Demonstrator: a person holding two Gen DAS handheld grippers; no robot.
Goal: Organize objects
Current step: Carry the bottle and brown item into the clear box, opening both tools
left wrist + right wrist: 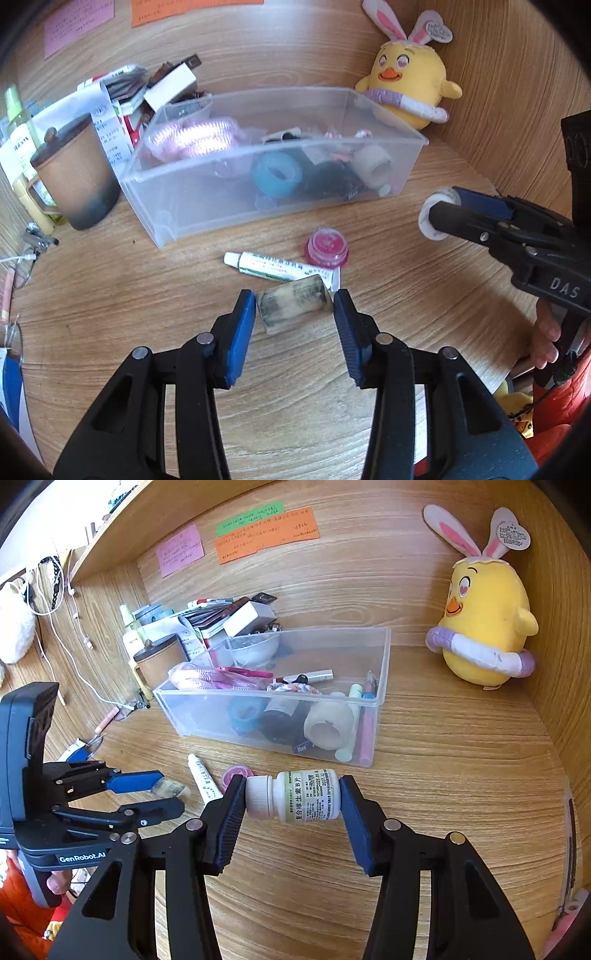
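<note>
Tongs first: the right tongs (pixel 291 794) are clamped on a white pill bottle (pixel 295 794), held sideways with its cap against one pad and its base against the other, up off the table (pixel 461 794) just in front of the clear plastic bin (pixel 384 672). Left tongs (pixel 294 314) are spread wide with a grubby eraser block (pixel 293 305) sitting between the pads; looks like it's lying on the wood, and I can't tell if either pad actually touches it. Using the bin as the landmark: right in front of it are a white ointment tube (pixel 280 266) and a little pink jar (pixel 326 246), side by side, with the eraser just on the near side of the tube. Inside the bin there's a blue tape roll (pixel 277 176), a cream tape roll (pixel 373 166) and some pink cord (pixel 195 137), among other bits. Left of the bin sits a brown lidded cup (pixel 75 173), and behind its right end a yellow chick plush (pixel 410 83) leans against the wooden wall.
</note>
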